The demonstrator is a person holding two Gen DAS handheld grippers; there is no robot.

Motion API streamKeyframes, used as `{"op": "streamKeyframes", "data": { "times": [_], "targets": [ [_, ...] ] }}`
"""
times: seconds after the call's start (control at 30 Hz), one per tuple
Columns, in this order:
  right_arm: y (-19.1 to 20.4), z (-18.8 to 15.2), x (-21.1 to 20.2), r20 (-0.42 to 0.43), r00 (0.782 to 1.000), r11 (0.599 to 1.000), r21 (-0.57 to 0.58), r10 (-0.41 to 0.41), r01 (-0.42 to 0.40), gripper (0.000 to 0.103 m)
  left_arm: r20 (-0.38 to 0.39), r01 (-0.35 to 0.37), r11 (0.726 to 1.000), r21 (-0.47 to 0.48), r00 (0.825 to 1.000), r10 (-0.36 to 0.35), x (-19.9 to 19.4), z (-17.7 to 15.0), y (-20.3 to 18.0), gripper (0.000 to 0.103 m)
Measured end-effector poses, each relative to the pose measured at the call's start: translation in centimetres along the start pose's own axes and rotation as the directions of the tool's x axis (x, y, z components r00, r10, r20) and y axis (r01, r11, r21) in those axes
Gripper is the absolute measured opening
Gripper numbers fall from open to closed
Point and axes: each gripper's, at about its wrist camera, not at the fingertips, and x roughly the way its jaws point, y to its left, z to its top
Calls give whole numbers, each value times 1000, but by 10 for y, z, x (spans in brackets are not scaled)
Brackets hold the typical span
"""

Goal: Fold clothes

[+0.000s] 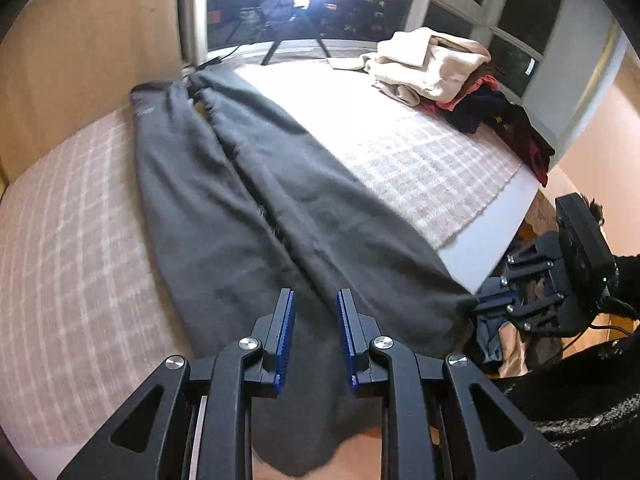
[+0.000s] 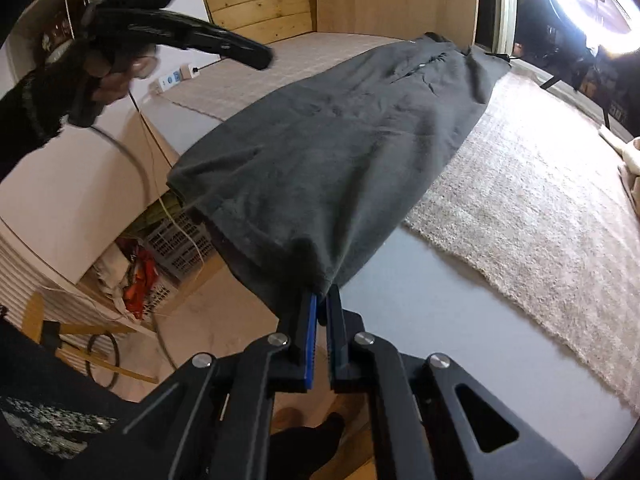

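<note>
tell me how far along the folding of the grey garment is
Early stage. Done: the grey garment is spread lengthwise on the bed, its two side edges meeting down the middle. In hand: the right gripper pinches its near corner, jaws shut; the left gripper hovers open above the near hem. Left: no crosswise fold yet, and a pile of clothes waits by the window.

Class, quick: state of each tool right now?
Left tool: open, empty, above the dark grey garment.
Right tool: closed on the garment's near corner.
</note>
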Motion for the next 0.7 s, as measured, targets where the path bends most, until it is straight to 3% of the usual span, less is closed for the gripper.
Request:
{"op": "streamKeyframes", "data": {
  "times": [0.07, 0.23, 0.33, 0.5, 0.63, 0.7],
  "targets": [
    [1, -1, -7, 5, 1000, 1000, 1, 1, -1, 4, -17, 14, 1000, 19, 1000, -14, 14, 10, 2, 26],
    [-9, -4, -6, -16, 1000, 998, 67, -9, 10, 4, -104, 72, 997, -20, 992, -74, 52, 4, 3, 26],
    [-9, -9, -9, 6, 1000, 995, 99, 13, -13, 4, -118, 108, 993, -45, 987, -112, 44, -15, -13, 26],
    [-6, -7, -7, -10, 999, 992, 119, 40, -39, 4, -158, 113, 993, -26, 981, -115, 34, -41, -47, 34],
    [18, -10, -22, -34, 988, 989, 14, 150, -150, 0, -165, 93, 996, -4, 982, -92, 33, -46, -54, 32],
    [17, -17, -9, -73, 992, 995, 23, 98, -97, 0, -167, 83, 996, 7, 983, -81, 33, -48, -58, 32]
  ]
}}
